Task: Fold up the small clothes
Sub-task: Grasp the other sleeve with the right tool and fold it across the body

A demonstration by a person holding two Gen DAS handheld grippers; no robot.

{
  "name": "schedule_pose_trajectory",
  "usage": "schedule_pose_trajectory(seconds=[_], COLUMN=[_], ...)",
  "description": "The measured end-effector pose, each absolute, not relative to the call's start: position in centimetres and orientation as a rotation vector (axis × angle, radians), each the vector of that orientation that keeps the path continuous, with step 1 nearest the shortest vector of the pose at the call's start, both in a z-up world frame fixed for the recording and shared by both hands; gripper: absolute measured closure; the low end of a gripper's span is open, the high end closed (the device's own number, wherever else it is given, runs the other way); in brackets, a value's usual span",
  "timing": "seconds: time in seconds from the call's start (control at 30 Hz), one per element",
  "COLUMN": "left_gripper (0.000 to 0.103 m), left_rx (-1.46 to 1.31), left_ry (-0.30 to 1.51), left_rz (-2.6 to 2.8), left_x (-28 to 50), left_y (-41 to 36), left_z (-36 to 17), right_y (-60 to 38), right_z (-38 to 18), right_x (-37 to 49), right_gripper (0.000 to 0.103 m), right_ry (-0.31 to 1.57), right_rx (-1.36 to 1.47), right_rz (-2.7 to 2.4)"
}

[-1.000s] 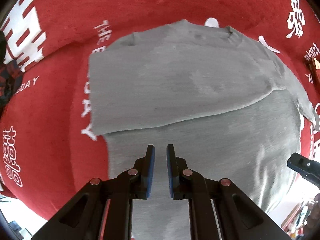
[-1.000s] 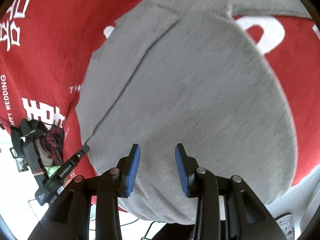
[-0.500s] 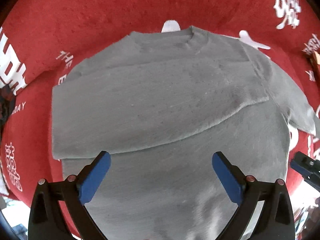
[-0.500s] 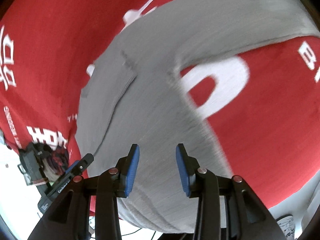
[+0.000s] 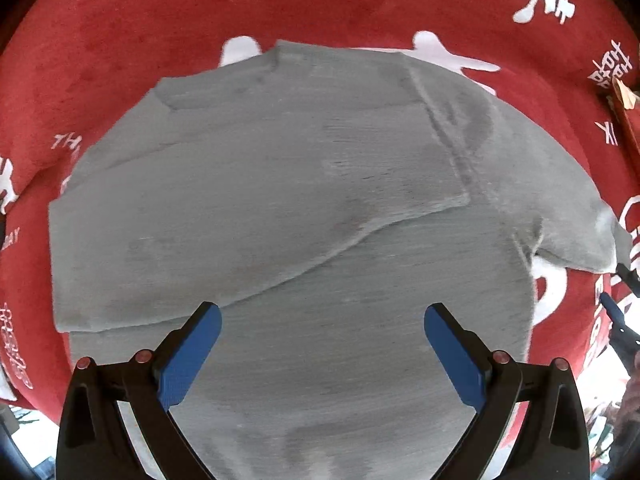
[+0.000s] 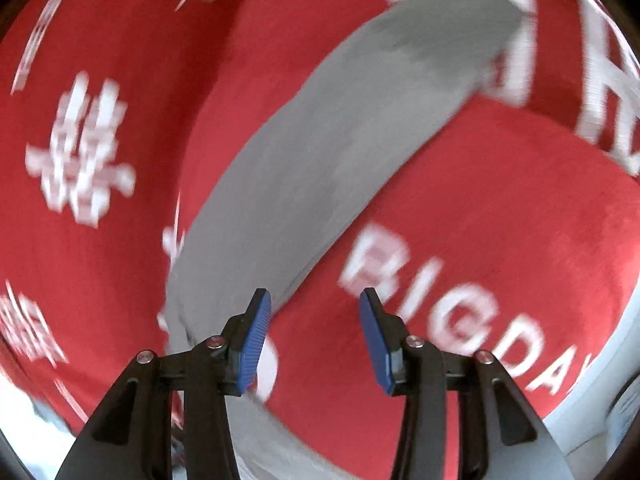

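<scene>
A grey long-sleeved top [image 5: 280,200] lies flat on a red cloth [image 5: 320,4] with white lettering. Its left sleeve is folded across the chest. My left gripper [image 5: 320,344] is wide open and empty above the lower body of the top. In the right wrist view the right sleeve [image 6: 340,132] stretches out diagonally over the red cloth [image 6: 500,216]. My right gripper [image 6: 314,340] is open and empty, hovering just right of the sleeve's base. The view is blurred by motion.
The red cloth covers the whole surface, with white lettering [image 6: 440,300] on it. The right gripper's tip [image 5: 616,316] shows at the right edge of the left wrist view. A wooden object [image 5: 624,100] sits at the far right edge.
My left gripper opened wide from nearly shut and stays over the top. My right gripper swung right, from over the body to the outstretched right sleeve, and opened wider.
</scene>
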State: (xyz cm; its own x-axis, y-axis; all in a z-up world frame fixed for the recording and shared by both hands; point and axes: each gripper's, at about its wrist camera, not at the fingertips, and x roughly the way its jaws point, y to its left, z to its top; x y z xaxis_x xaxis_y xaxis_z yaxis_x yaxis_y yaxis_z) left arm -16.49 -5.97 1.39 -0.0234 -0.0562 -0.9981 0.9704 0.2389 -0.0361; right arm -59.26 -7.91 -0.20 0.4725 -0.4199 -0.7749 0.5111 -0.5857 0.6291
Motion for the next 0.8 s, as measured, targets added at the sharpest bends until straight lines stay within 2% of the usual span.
schedule_pose_trajectory(seconds=[0.47, 0.53, 0.6, 0.8], left_gripper=[0.001, 0.001, 0.001, 0.001], left_rx=[0.933, 0.928, 0.922, 0.897], left_ry=[1.326, 1.318, 1.315, 1.335], left_rz=[-1.039, -1.027, -1.019, -0.993], left_x=[-18.0, -17.8, -17.1, -15.6], left_y=[-8.1, -8.5, -8.2, -8.1], left_z=[1.3, 1.2, 1.4, 1.6], right_y=[-10.6, -10.8, -11.4, -13.1], right_z=[-3.4, -3.7, -4.0, -2.0], right_x=[-61.7, -61.6, -61.2, -59.8], right_gripper=[0.052, 0.059, 0.095, 0.095], right_ry=[-0.395, -0.433, -0.446, -0.441], right_rx=[1.922, 1.947, 1.978, 1.891], right_rz=[-1.172, -1.127, -1.063, -0.936])
